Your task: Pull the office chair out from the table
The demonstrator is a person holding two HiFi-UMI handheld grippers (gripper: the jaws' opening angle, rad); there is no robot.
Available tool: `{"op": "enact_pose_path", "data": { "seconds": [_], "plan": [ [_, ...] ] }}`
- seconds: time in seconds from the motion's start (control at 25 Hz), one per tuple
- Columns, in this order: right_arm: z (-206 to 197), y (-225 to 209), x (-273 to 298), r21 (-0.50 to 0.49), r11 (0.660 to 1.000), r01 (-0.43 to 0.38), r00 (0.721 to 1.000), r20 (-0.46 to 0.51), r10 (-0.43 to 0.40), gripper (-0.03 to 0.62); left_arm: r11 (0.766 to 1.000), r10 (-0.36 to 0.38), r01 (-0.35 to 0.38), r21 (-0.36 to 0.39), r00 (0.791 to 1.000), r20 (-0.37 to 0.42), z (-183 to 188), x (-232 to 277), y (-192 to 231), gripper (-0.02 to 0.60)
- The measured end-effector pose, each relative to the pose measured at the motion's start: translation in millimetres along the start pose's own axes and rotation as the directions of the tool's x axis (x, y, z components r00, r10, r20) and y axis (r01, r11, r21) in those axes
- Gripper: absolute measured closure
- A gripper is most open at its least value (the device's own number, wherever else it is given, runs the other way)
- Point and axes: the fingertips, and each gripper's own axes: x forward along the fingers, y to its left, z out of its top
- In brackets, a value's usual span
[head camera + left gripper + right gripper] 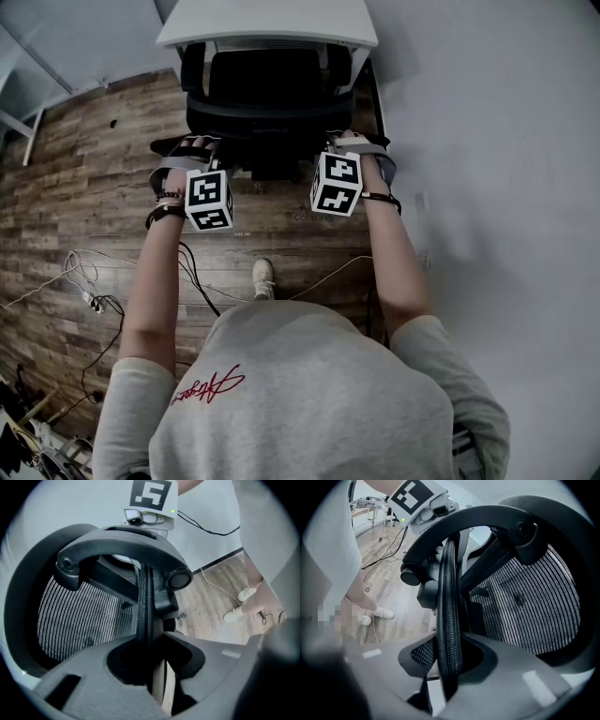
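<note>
A black mesh office chair [267, 103] stands tucked under the white table [267, 23] at the top of the head view. My left gripper [192, 148] is shut on the left end of the backrest's top rim, and my right gripper [342, 141] on the right end. In the left gripper view the rim [143, 616] runs upright between the jaws of the left gripper [150, 660], which pinch it. The right gripper view shows the mesh-covered rim [449, 620] clamped the same way by the right gripper [450, 667]. The chair's seat and base are hidden.
A white wall [487, 141] runs close along the right of the chair. The floor [84, 187] is wooden, with cables and a power strip [91, 300] at the lower left. The person's shoe [263, 278] stands behind the chair.
</note>
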Motion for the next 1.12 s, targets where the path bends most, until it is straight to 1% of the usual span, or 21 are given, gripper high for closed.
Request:
{"op": "enact_pose_path", "data": {
  "seconds": [0.2,0.56,1.12],
  "plan": [
    [-2,9,-7,-0.004,1.0,0.008,1.0,0.009,-0.008,0.487,1.0,0.006,-0.006,-0.003,1.0,-0.003,8,-6,-9,0.489],
    [1,28,-19,-0.005,1.0,0.015,1.0,0.016,-0.015,0.488,1.0,-0.016,0.016,-0.021,1.0,0.002,16,-19,-28,0.488],
    [-5,57,-40,-0.012,1.0,0.021,1.0,0.021,-0.021,0.488,1.0,0.001,-0.001,-0.013,1.0,-0.002,35,-38,-52,0.488]
  ]
}}
